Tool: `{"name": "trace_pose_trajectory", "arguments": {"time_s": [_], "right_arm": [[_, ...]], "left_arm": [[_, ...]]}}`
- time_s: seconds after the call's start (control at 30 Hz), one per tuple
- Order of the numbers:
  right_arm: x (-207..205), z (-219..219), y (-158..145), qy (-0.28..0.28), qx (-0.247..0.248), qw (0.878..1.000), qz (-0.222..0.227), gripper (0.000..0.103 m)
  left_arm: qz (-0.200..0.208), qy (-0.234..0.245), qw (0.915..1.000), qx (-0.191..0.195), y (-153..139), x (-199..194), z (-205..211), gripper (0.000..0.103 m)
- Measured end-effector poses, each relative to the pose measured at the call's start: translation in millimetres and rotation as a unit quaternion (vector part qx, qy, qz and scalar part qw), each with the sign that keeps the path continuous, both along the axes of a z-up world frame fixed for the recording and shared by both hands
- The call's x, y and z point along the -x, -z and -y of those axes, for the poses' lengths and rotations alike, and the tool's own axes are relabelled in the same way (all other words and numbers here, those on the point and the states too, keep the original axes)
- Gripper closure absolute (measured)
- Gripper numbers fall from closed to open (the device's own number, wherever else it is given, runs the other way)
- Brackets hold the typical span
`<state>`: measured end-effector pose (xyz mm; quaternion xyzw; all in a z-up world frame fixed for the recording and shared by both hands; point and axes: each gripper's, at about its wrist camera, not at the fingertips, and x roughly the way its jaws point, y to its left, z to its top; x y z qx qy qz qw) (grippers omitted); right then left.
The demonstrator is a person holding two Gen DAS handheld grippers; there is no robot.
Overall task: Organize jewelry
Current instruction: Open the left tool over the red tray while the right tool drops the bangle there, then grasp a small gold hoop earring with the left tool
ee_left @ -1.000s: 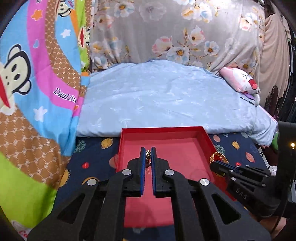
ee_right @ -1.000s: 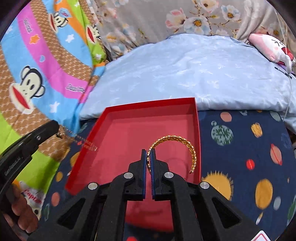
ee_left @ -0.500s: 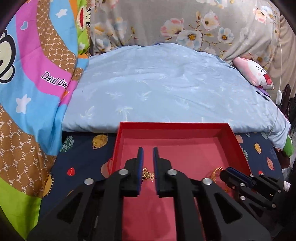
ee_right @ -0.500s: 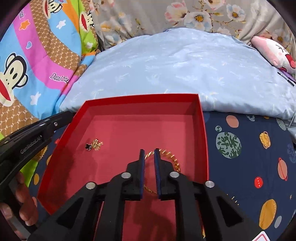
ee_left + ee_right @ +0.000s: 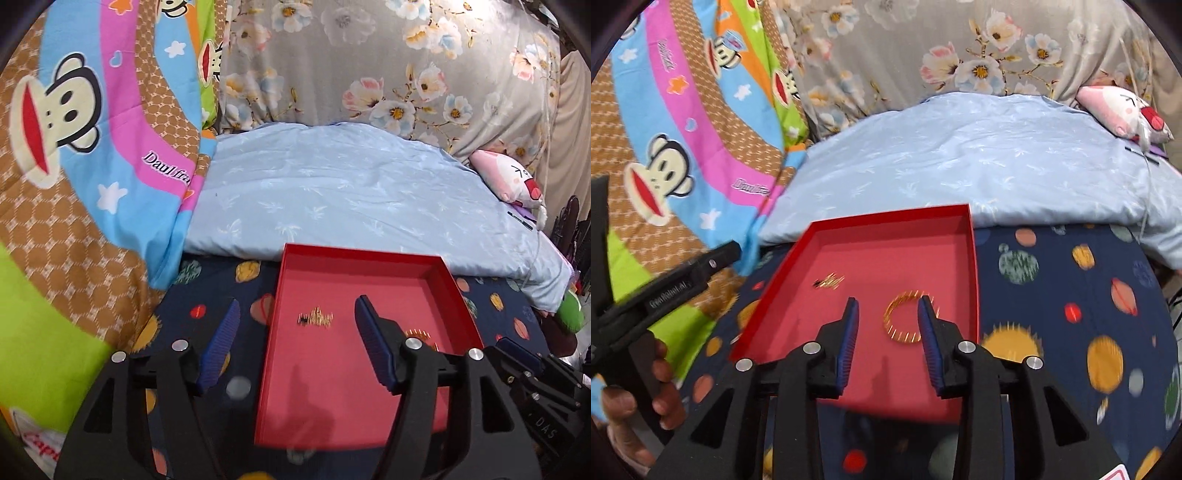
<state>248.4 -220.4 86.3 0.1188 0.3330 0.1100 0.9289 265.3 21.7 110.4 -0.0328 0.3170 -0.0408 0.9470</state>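
Observation:
A red tray [image 5: 354, 254] lies on the dark planet-print cloth; it also shows in the right wrist view [image 5: 886, 218]. A small gold chain with a black charm [image 5: 316, 318] lies in the tray's left part, also in the right wrist view [image 5: 829, 281]. A gold bangle [image 5: 905, 321] lies in the tray's right part, partly hidden behind a finger in the left wrist view [image 5: 419, 335]. My left gripper [image 5: 295, 332] is open and empty above the tray's near left edge. My right gripper [image 5: 890, 321] is open and empty, its jaws either side of the bangle, above it.
A light blue quilt [image 5: 351, 199] lies behind the tray. A colourful monkey-print blanket [image 5: 74, 166] rises at the left. A pink plush toy [image 5: 513, 181] lies at the far right. A floral curtain [image 5: 388, 62] hangs behind. Dark planet-print cloth [image 5: 1071, 295] spreads to the tray's right.
Both grippers opened wide and drew back. The chain dropped from the left gripper and the bangle from the right one; both now lie in the red tray.

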Motion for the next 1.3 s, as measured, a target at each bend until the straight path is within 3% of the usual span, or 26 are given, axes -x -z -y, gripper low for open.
{"name": "trace_pose_trajectory", "arguments": {"time_s": [0.3, 0.6, 0.83, 1.07, 1.3], "right_arm": [[118, 0, 19, -0.024, -0.024, 0.999, -0.037, 0.065], [204, -12, 66, -0.026, 0.03, 0.996, -0.081, 0.065], [224, -13, 85, -0.029, 0.03, 0.994, -0.099, 0.065], [225, -14, 84, -0.022, 0.041, 0.995, -0.091, 0.065], [219, -5, 85, -0.01, 0.04, 0.995, -0.092, 0.065]], "left_arm": [[-0.034, 0.038, 0.9987, 0.001, 27, 115, -1, 0.04], [-0.109, 0.045, 0.993, 0.005, 80, 197, 3, 0.04], [-0.119, 0.049, 0.9916, 0.011, 98, 217, 13, 0.04], [-0.122, 0.071, 0.9898, 0.018, 100, 211, 29, 0.04], [-0.14, 0.076, 0.9872, 0.013, 110, 203, 38, 0.047]]}}
